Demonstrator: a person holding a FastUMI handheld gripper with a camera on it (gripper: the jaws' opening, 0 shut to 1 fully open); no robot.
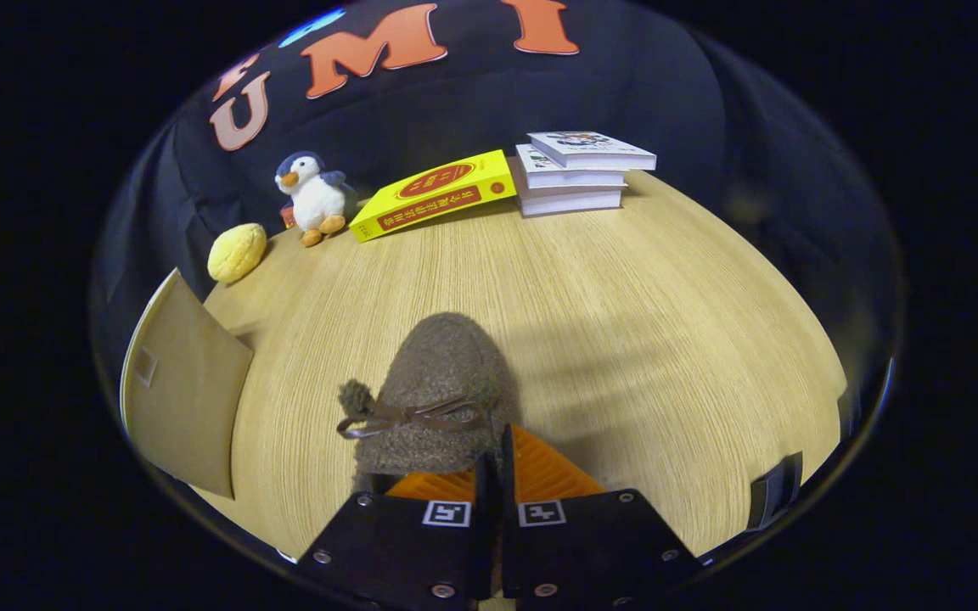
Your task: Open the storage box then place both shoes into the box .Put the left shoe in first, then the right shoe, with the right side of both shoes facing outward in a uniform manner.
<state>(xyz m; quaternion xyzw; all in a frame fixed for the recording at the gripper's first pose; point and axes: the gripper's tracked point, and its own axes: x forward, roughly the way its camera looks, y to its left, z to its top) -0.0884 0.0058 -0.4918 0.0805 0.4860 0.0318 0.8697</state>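
Observation:
A brown fuzzy shoe (442, 373) with a thin bow and a small pompom points its toe away from me, over the wooden table (625, 297). My gripper (496, 462) is shut on the shoe's rear edge, its fingers nearly touching. The shoe's heel is hidden behind the fingers. To the left of the shoe, at the table's edge, stands a tan cardboard panel of the storage box (183, 390); its inside is out of sight.
At the back of the table lie a yellow book (434, 193) and a stack of three white books (578, 174). A penguin plush (312, 197) and a yellow bun-like toy (236, 252) sit at the back left.

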